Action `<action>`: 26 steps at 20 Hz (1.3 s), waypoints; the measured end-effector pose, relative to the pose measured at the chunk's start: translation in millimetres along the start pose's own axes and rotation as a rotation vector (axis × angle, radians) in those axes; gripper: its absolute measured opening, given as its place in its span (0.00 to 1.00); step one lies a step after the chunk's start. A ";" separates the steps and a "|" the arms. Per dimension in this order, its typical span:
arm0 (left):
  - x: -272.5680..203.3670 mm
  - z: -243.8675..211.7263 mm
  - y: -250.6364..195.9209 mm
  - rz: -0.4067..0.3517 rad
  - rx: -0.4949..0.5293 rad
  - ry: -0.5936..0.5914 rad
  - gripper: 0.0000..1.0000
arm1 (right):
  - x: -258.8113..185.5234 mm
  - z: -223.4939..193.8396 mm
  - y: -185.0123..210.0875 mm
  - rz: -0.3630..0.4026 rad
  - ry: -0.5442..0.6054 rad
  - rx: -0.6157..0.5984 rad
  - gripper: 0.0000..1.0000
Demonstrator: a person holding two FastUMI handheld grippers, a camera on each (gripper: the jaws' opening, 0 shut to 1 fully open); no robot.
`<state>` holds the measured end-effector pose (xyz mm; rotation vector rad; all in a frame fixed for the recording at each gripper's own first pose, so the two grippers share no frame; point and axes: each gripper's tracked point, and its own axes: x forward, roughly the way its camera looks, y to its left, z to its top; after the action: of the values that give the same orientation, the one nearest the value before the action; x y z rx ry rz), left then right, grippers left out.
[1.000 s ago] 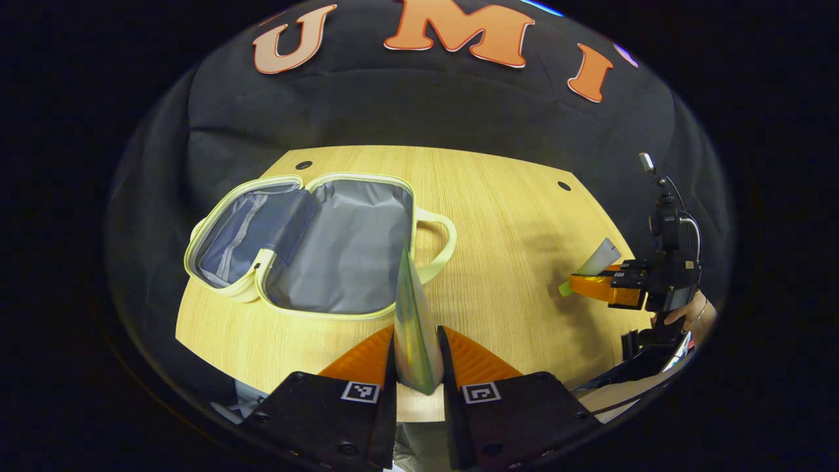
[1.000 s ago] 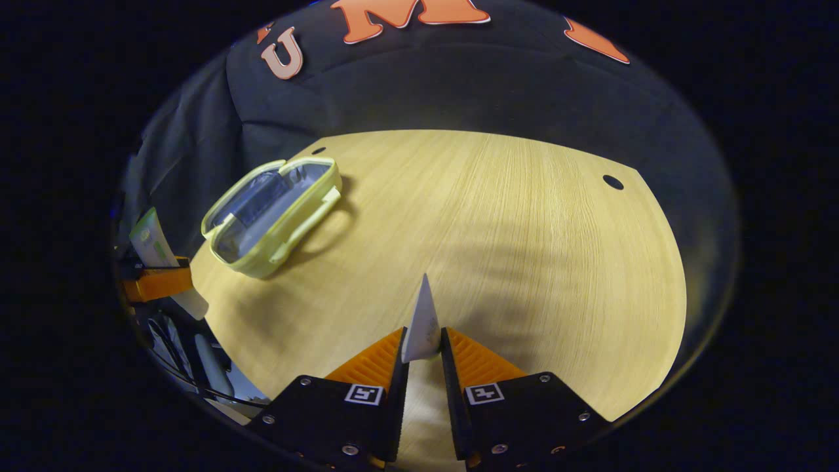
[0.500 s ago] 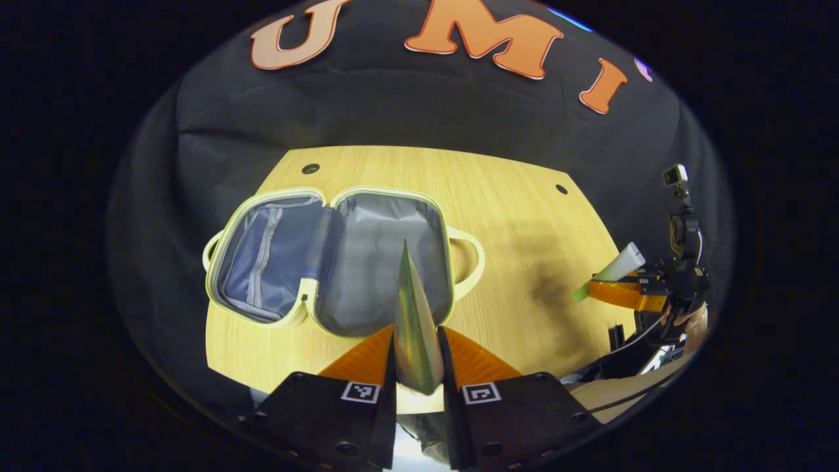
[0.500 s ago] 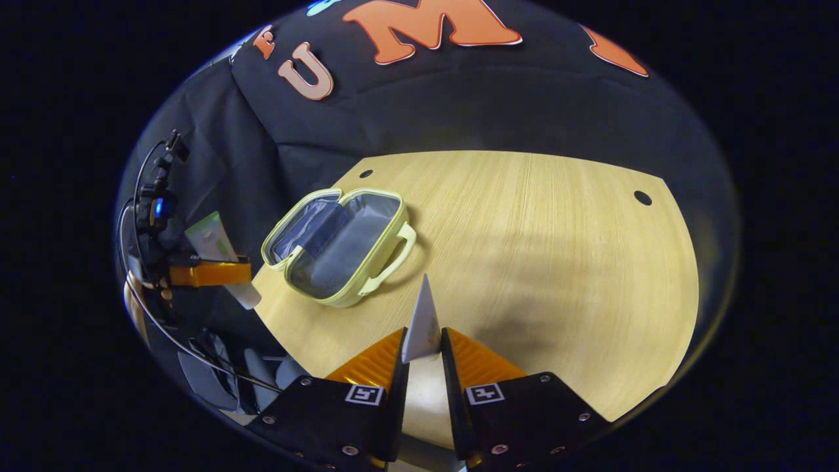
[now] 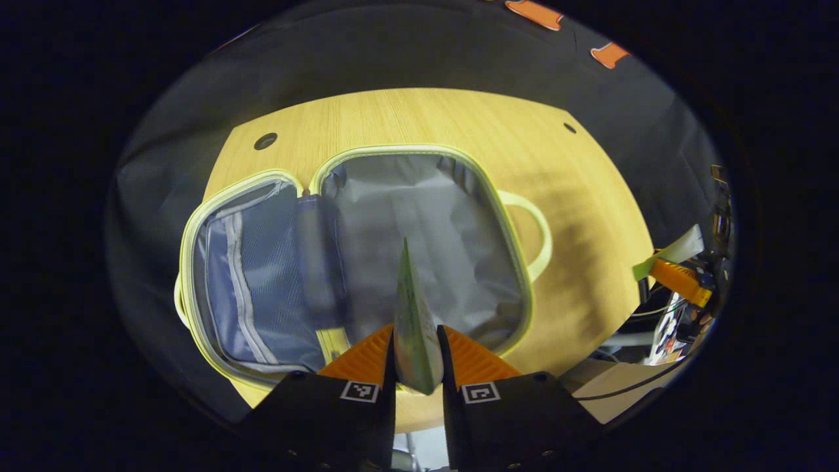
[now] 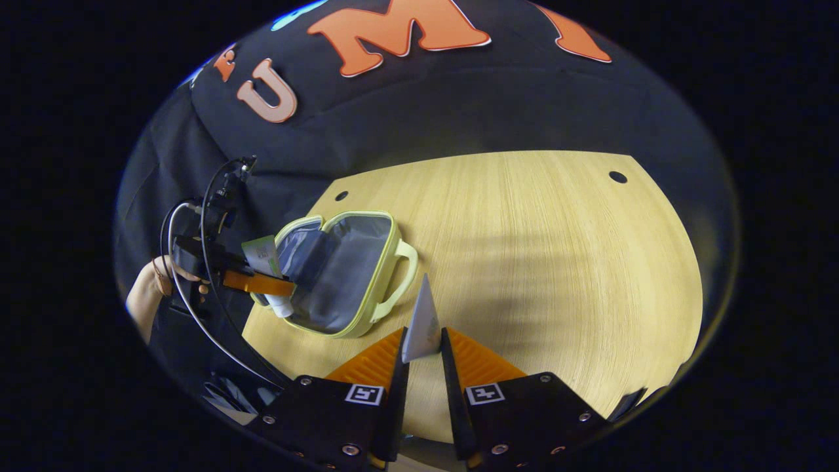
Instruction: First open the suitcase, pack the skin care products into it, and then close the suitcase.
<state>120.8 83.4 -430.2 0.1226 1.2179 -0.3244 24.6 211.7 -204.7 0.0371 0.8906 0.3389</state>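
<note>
One open suitcase (image 5: 419, 196) is lying on the desk (image 5: 419, 115); each tool, left (image 5: 415, 354) and right (image 6: 423, 347), is gripping one tube (image 5: 411, 321) (image 6: 421, 321).

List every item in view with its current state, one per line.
Suitcase: open, flat on the table, nothing inside.
Left gripper: shut on a green tube, over the suitcase.
Right gripper: shut on a white tube, above the table.

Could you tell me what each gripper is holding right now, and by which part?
The left gripper pinches a green tube across its flat sides; the right gripper pinches a white tube likewise.
</note>
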 end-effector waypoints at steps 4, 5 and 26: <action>31.6 5.6 4.8 -0.029 0.022 0.064 0.31 | 3.9 -7.3 8.3 -0.047 -0.015 0.063 0.32; 40.8 5.4 7.1 -0.029 0.022 0.071 0.31 | 3.9 -8.0 9.5 -0.060 -0.018 0.074 0.32; -67.1 36.8 52.1 0.151 0.077 -0.435 0.98 | 3.1 40.6 63.8 -0.031 -0.052 -0.055 0.31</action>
<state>149.5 135.1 -358.9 0.1983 0.7613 -0.2488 40.1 277.4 -170.5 -0.0180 0.8291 0.3321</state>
